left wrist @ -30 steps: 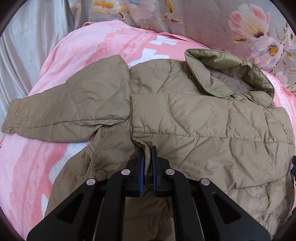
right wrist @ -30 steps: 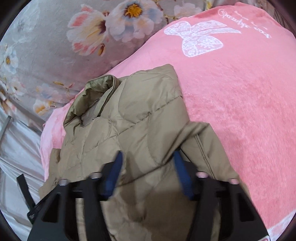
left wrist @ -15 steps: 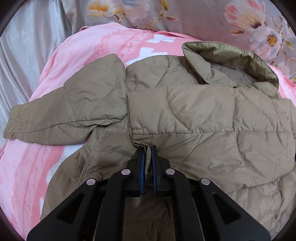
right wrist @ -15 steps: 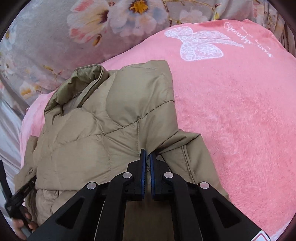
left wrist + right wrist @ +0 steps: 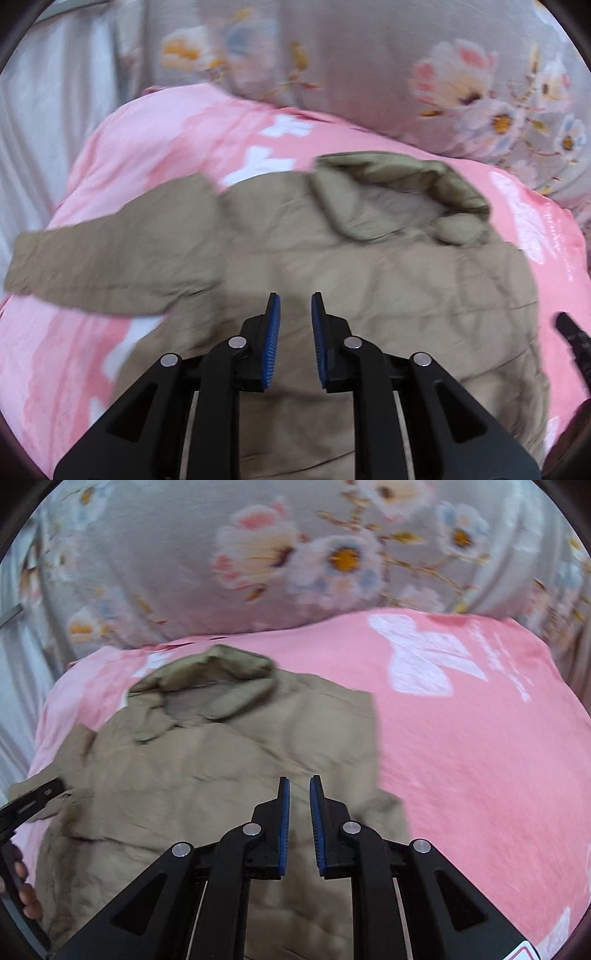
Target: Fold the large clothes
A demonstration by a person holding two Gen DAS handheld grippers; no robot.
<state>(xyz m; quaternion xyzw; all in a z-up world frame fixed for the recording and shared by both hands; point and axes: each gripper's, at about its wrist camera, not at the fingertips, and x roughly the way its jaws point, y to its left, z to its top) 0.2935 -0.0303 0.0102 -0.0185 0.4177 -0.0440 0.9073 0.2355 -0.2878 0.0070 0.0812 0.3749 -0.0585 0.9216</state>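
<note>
Olive quilted jacket (image 5: 369, 273) lies mid-frame on a pink blanket (image 5: 480, 760), collar toward the top

Left gripper (image 5: 295, 306) and right gripper (image 5: 300, 788) hang over it, jaws parting, nothing between; white script on the blanket unreadable; bare pink room at right.

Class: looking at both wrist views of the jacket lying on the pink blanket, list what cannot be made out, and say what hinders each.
- Jacket hem: left wrist view, hidden behind the left gripper, whose jaws are opening with nothing between them.
- Quilt stitching: blurred by motion in both views.
- Writing on the pink blanket: right wrist view, too blurred to read.
- Right sleeve: right wrist view, not visible, perhaps tucked in the folded jacket.
</note>
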